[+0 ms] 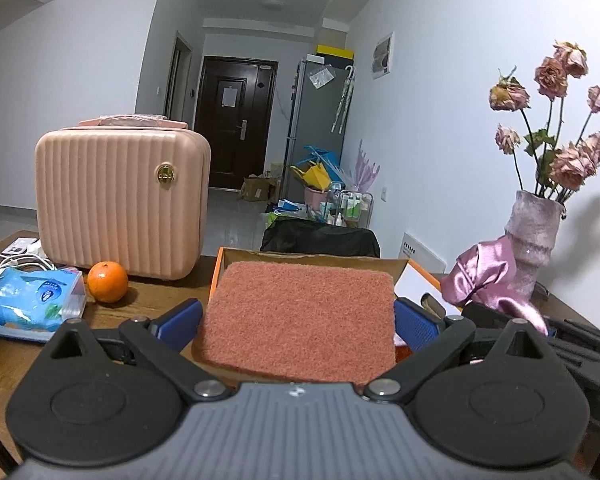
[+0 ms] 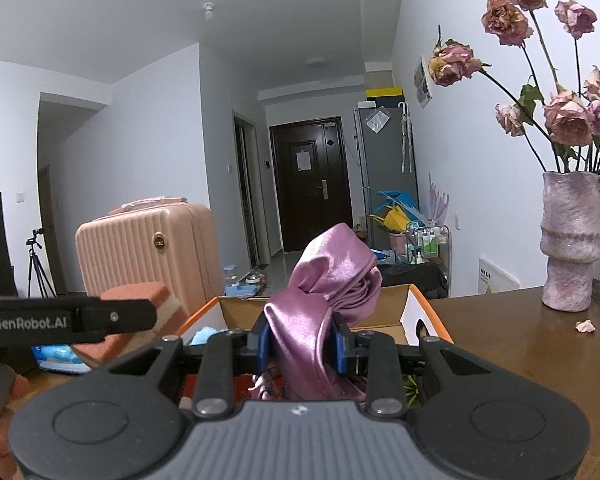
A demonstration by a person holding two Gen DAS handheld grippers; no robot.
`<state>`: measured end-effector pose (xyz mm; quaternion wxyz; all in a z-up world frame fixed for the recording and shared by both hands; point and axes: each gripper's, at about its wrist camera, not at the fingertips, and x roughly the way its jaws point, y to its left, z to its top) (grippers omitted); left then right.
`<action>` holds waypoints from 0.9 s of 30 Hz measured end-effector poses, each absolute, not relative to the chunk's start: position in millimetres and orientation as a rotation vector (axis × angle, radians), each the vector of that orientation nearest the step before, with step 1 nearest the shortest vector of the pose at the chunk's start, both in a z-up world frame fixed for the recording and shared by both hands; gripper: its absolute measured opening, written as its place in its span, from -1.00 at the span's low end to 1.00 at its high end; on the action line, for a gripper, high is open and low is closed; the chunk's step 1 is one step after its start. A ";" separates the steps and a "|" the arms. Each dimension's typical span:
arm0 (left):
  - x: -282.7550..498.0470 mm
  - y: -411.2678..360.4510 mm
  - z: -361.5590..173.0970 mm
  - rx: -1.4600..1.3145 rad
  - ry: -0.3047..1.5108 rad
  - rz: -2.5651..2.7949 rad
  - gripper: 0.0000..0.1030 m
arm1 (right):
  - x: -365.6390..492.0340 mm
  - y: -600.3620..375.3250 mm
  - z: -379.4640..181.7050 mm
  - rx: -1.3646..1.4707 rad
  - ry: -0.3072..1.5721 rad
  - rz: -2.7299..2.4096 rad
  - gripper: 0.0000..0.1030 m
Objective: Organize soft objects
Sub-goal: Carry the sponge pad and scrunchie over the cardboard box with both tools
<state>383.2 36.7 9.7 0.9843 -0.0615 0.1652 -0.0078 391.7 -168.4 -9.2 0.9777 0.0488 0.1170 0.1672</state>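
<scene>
**Both grippers loaded, short of the box**

Left gripper (image 1: 298,322) stands wide, clamped on sponge (image 1: 300,320); right gripper (image 2: 300,344) nearly closed, pinching satin cloth (image 2: 328,280). Both held just short of the orange box (image 1: 216,276). Risk: slick cloth slipping out, trailing folds catching the box rim. Sponge lies flat, long axis across the jaws; cloth bunches upward.
</scene>
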 end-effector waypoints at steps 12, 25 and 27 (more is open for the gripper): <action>424.6 36.3 10.3 -0.154 0.327 -0.004 0.97 | 439.4 -161.2 -16.4 0.113 0.263 0.318 -0.44; 470.8 38.2 7.0 -0.162 0.331 0.001 0.97 | 487.9 -158.2 -24.3 0.102 0.300 0.298 -0.43; 478.8 36.4 6.1 -0.161 0.334 0.000 0.97 | 493.6 -157.3 -25.2 0.097 0.305 0.295 -0.43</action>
